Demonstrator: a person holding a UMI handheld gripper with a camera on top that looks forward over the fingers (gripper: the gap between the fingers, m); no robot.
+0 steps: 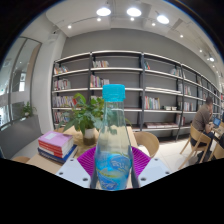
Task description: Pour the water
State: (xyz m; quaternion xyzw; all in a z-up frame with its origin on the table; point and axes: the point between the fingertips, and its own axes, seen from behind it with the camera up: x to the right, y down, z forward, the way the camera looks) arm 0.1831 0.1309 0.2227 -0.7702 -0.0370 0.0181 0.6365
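A clear plastic water bottle with a teal cap and a blue label stands upright between my fingers. My gripper is shut on the bottle, both purple pads pressing against its labelled lower body. The bottle is lifted above the wooden table, which lies beyond and below it. No cup or other vessel shows in this view.
A stack of books lies on the table to the left. A potted green plant stands behind the bottle. Wooden chairs and tall bookshelves fill the room beyond. A person sits at far right.
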